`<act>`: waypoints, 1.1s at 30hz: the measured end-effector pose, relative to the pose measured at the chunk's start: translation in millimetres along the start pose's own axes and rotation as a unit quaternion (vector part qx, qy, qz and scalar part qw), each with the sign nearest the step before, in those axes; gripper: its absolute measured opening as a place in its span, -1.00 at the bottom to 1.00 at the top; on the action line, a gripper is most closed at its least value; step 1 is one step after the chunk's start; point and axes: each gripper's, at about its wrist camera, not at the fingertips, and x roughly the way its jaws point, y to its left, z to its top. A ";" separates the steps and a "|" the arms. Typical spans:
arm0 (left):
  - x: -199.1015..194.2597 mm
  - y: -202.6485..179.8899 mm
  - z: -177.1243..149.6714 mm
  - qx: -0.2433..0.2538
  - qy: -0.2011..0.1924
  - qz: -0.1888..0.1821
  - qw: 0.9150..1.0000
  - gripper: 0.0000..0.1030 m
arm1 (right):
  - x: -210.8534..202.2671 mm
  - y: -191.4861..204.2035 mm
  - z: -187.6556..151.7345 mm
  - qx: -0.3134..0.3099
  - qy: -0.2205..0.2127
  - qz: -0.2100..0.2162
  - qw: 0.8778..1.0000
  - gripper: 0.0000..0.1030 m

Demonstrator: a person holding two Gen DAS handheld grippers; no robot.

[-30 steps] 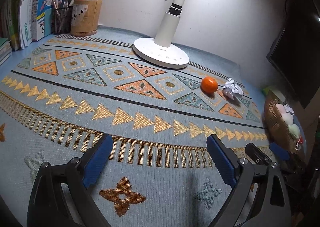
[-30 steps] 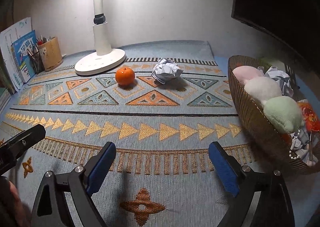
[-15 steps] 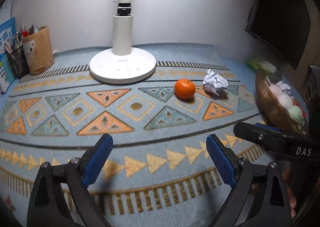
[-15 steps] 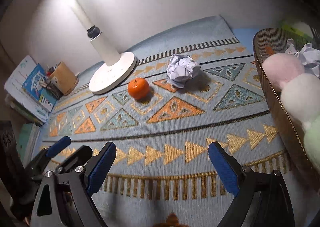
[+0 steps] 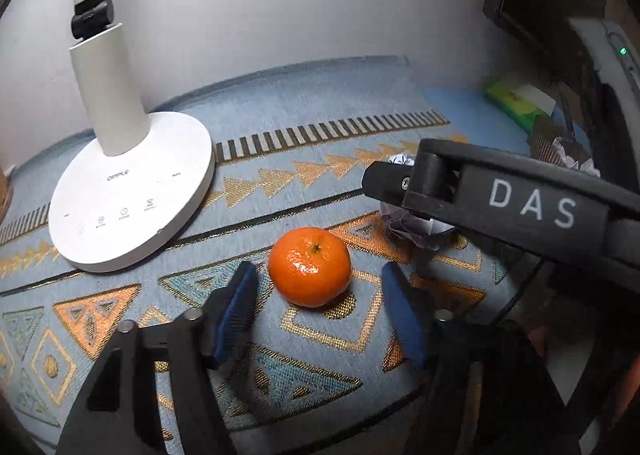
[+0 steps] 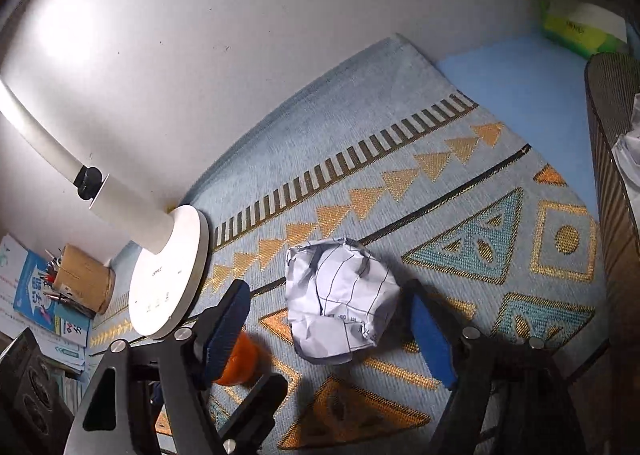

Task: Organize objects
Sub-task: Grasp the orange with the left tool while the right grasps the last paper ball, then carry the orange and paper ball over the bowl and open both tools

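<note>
An orange mandarin [image 5: 309, 267] lies on the patterned blue mat [image 5: 320, 127]. My left gripper [image 5: 316, 295] is open, its blue pads on either side of the mandarin without touching it. A crumpled ball of white paper [image 6: 340, 303] lies to the mandarin's right. My right gripper [image 6: 328, 319] is open around the paper, pads close beside it. The mandarin [image 6: 240, 359] shows partly behind the right gripper's left finger. The right gripper's black body crosses the left wrist view and hides most of the paper [image 5: 404, 219].
A white desk lamp base [image 5: 128, 191] stands just left of the mandarin. A woven basket [image 6: 612, 183] holding crumpled paper is at the right. A green box [image 6: 580, 31] sits at the back right. A pen holder [image 6: 80, 287] and books [image 6: 36, 295] stand far left.
Both grippers moved forward over the mat and down. The left now brackets the mandarin and the right brackets the paper ball. Both stay open.
</note>
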 end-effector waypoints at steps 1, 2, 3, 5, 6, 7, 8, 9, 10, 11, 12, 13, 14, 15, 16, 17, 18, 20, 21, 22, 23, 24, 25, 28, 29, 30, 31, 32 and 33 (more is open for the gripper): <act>-0.7 -0.4 0.7 -0.002 -0.003 -0.013 1.000 -0.06 | 1.6 0.6 -0.7 -0.008 -0.001 0.000 1.000 0.14; -1.7 3.2 0.0 -0.015 -0.005 -0.030 0.999 -0.13 | 1.5 0.9 -1.3 -0.018 -0.005 -0.008 1.000 -0.01; -3.5 8.4 -0.9 -0.029 -0.008 -0.046 0.998 -0.30 | 3.1 1.9 -1.1 -0.023 -0.001 -0.005 1.000 -0.09; -6.0 20.9 -5.3 -0.061 -0.013 -0.058 0.996 -0.31 | 2.2 1.3 -1.2 -0.029 -0.002 0.007 1.000 -0.12; -8.2 24.3 -6.8 -0.070 -0.014 -0.053 0.996 -0.31 | -3.0 0.6 -2.4 -0.030 -0.011 0.013 0.999 -0.12; -11.0 26.6 -9.7 -0.077 -0.014 -0.047 0.996 -0.31 | -10.1 0.3 -4.5 -0.031 -0.021 0.018 0.999 -0.12; -14.7 27.9 -13.6 -0.082 -0.015 -0.041 0.996 -0.31 | -17.7 1.0 -7.3 -0.034 -0.026 0.017 0.999 -0.12; -20.3 27.9 -18.4 -0.086 -0.016 -0.036 0.996 -0.31 | -26.0 2.4 -10.8 -0.037 -0.025 0.017 0.999 -0.12; -27.4 26.6 -23.7 -0.089 -0.017 -0.028 0.995 -0.31 | -36.4 3.7 -14.6 -0.038 -0.021 0.026 0.999 -0.12; -37.0 26.3 -30.0 -0.094 -0.021 -0.018 0.995 -0.31 | -49.6 5.5 -18.8 -0.038 -0.016 0.046 0.998 -0.12; -50.0 25.5 -37.4 -0.108 -0.029 -0.016 0.994 -0.31 | -66.1 8.9 -23.3 -0.043 -0.018 0.066 0.997 -0.12; -63.5 25.3 -45.8 -0.128 -0.041 -0.025 0.991 -0.31 | -85.0 14.3 -27.3 -0.054 -0.026 0.079 0.995 -0.12; -75.7 24.0 -53.5 -0.146 -0.051 -0.039 0.987 -0.31 | -106.0 19.5 -30.6 -0.069 -0.040 0.087 0.993 -0.12; -86.7 19.9 -59.1 -0.158 -0.060 -0.048 0.984 -0.31 | -128.2 23.4 -32.0 -0.086 -0.057 0.092 0.990 -0.12; -96.7 13.4 -61.3 -0.162 -0.067 -0.045 0.983 -0.31 | -151.3 24.8 -32.2 -0.101 -0.076 0.092 0.988 -0.12; -106.3 5.5 -60.6 -0.163 -0.073 -0.038 0.983 -0.31 | -173.8 24.2 -30.6 -0.113 -0.097 0.087 0.985 -0.11; -115.3 -3.7 -56.3 -0.164 -0.079 -0.036 0.983 -0.31 | -196.4 19.8 -28.0 -0.122 -0.117 0.081 0.982 -0.11; -134.5 -24.5 -42.5 -0.163 -0.101 -0.060 0.980 -0.31 | -237.8 2.9 -19.9 -0.130 -0.149 0.066 0.978 -0.11; -144.7 -37.6 -34.7 -0.156 -0.118 -0.081 0.977 -0.31 | -255.6 -8.6 -14.7 -0.128 -0.163 0.056 0.977 -0.10; -152.9 -53.2 -24.8 -0.145 -0.134 -0.099 0.975 -0.31 | -271.6 -22.5 -9.3 -0.121 -0.177 0.042 0.976 -0.10; -159.0 -72.8 -14.6 -0.130 -0.149 -0.112 0.974 -0.31 | -284.0 -36.5 -3.9 -0.114 -0.189 0.023 0.975 -0.10; -164.4 -91.5 -7.6 -0.113 -0.161 -0.122 0.973 -0.31 | -292.7 -51.4 0.3 -0.108 -0.196 0.003 0.975 -0.10; -166.1 -111.3 -1.1 -0.094 -0.165 -0.132 0.973 -0.31 | -297.6 -67.7 4.0 -0.100 -0.194 -0.015 0.976 -0.10; -153.3 -166.4 10.1 -0.041 -0.153 -0.152 0.976 -0.31 | -284.7 -114.1 9.0 -0.082 -0.121 -0.021 0.989 -0.08; -145.2 -180.8 8.4 -0.032 -0.152 -0.143 0.978 -0.31 | -275.1 -126.6 7.4 -0.074 -0.094 -0.020 0.993 -0.09; -135.8 -193.8 4.3 -0.023 -0.150 -0.125 0.980 -0.31 | -268.1 -138.6 3.0 -0.066 -0.075 -0.029 0.995 -0.09; -125.5 -204.7 -1.1 -0.015 -0.143 -0.109 0.984 -0.31 | -262.7 -148.5 -1.0 -0.058 -0.064 -0.039 0.996 -0.09; -115.0 -213.8 -5.6 -0.008 -0.133 -0.101 0.986 -0.31 | -262.7 -159.1 -6.6 -0.052 -0.060 -0.040 0.996 -0.09; -106.6 -221.5 -9.1 -0.002 -0.126 -0.099 0.987 -0.31 | -261.2 -166.0 -10.3 -0.047 -0.059 -0.038 0.996 -0.09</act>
